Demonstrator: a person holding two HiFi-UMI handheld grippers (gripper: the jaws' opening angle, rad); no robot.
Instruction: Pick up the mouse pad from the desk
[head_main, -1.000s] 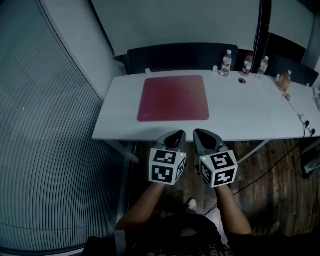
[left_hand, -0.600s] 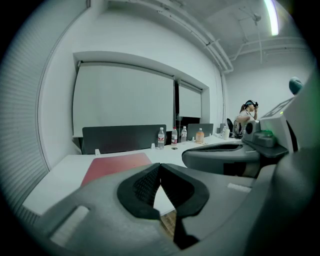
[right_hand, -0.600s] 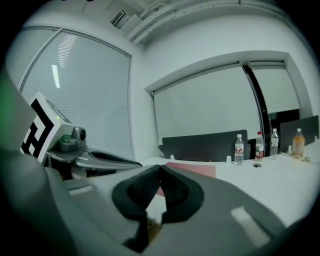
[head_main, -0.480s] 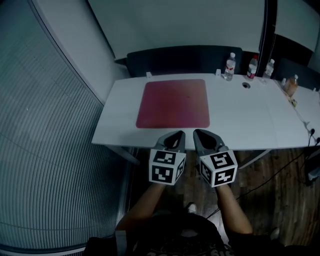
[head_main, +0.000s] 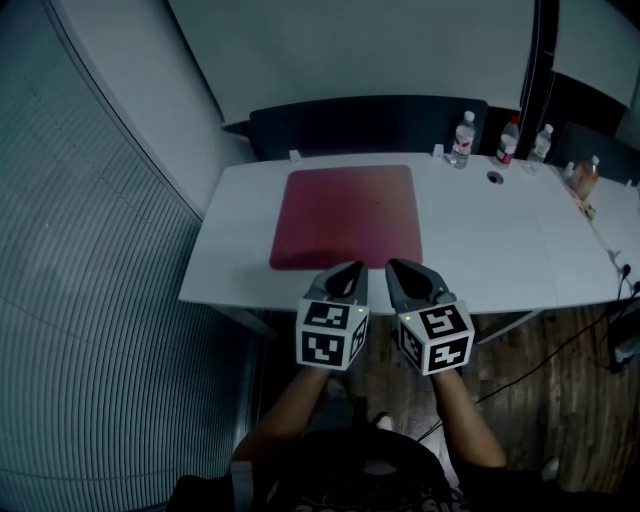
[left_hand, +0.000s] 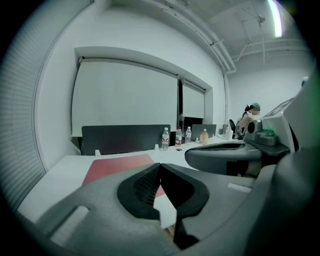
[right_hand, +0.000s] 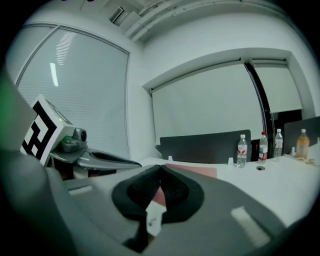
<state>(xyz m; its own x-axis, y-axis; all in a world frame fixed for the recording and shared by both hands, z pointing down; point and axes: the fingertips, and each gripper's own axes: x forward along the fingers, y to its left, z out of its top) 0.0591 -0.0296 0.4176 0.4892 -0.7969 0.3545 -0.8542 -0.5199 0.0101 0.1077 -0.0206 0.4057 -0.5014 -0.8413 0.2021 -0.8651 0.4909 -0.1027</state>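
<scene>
A dark red square mouse pad (head_main: 347, 216) lies flat on the white desk (head_main: 480, 250), toward its left half. It also shows as a red strip in the left gripper view (left_hand: 117, 164) and the right gripper view (right_hand: 195, 170). Both grippers hover side by side over the desk's near edge, just short of the pad. My left gripper (head_main: 354, 269) is shut with nothing in it, its jaws meeting at the tip (left_hand: 160, 165). My right gripper (head_main: 393, 266) is shut and empty too, jaws pressed together (right_hand: 160, 167).
Three water bottles (head_main: 462, 139) and an orange bottle (head_main: 585, 175) stand along the desk's far edge, by a dark partition (head_main: 370, 124). A round cable hole (head_main: 494, 177) lies right of the pad. A ribbed blind wall (head_main: 90, 300) runs along the left. Cables trail on the wooden floor (head_main: 560, 380).
Both grippers have come forward together, from in front of the desk to over its near edge. The pad and desk now sit closer. The jaws stay shut.
</scene>
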